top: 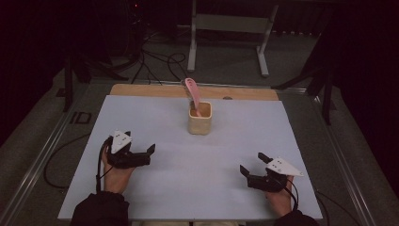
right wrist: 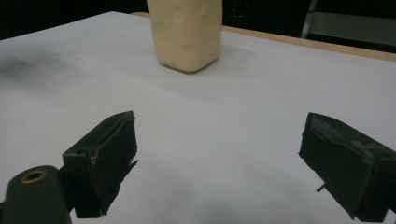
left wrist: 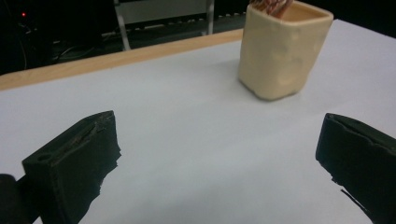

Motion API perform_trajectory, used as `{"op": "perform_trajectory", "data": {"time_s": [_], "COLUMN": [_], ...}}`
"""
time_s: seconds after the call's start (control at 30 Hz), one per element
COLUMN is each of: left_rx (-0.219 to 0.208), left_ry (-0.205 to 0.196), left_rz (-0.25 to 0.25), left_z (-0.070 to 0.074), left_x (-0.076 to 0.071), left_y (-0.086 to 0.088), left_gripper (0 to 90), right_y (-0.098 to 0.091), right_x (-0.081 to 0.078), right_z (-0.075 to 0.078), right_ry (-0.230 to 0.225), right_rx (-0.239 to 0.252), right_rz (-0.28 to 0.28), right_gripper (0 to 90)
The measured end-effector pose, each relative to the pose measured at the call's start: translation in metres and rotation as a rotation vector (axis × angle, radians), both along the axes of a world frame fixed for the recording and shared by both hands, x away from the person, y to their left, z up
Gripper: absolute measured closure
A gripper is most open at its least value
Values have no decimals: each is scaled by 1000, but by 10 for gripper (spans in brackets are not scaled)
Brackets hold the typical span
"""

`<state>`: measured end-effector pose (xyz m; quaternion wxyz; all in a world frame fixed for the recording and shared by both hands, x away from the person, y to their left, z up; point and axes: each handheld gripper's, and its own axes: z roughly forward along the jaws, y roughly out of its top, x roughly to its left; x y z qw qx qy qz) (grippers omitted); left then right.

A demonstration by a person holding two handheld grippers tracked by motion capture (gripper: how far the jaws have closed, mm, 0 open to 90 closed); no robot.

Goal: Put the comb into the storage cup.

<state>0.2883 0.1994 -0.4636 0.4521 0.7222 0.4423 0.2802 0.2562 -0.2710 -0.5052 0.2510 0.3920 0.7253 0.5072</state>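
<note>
A cream square cup point(top: 200, 119) stands upright at the middle back of the white sheet point(top: 155, 113), with a pink utensil point(top: 191, 90) leaning out of it toward the back left. My left gripper point(top: 147, 156) rests low at the front left, open and holding nothing. At the front right my right gripper point(top: 253, 164) is also open and holds nothing. In the left gripper view the cup point(left wrist: 280, 51) stands ahead to the right of the wide-apart jaws of the left gripper point(left wrist: 217, 154). In the right gripper view the cup point(right wrist: 187, 32) is ahead and left of centre of the right gripper point(right wrist: 219, 154).
A wooden table edge point(top: 141, 90) runs along the back of the white sheet. Behind the table a grey metal stand point(top: 228, 28) and cables point(top: 160, 63) lie on the floor. Dark tripod legs point(top: 324, 89) stand at the right rear.
</note>
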Motion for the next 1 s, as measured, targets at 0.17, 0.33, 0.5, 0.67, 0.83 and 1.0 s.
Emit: {"op": "perform_trajectory", "data": {"time_s": [0.17,0.33,0.5,0.67,0.83,1.0], "left_rx": [1,6,17,11,-2,-12], "left_ry": [1,4,-6,-29,-52,-63], "left_rz": [8,11,7,18,25,29], "left_z": [-8,-17,-24,-29,-30,-30], "left_x": [-13,-28,-39,-44,-47,-48], "left_y": [13,25,34,42,46,49], "left_gripper": [1,1,1,1,1,1], "right_y": [2,1,0,1,1,-1], "right_x": [0,-1,-1,-1,-2,-1], "right_z": [1,1,2,2,3,3], "right_ry": [-2,-4,-12,-19,-25,-30], "right_rx": [5,12,16,14,15,17], "right_rz": [7,4,-1,1,-1,-8], "right_gripper": [108,108,107,107,105,104]}}
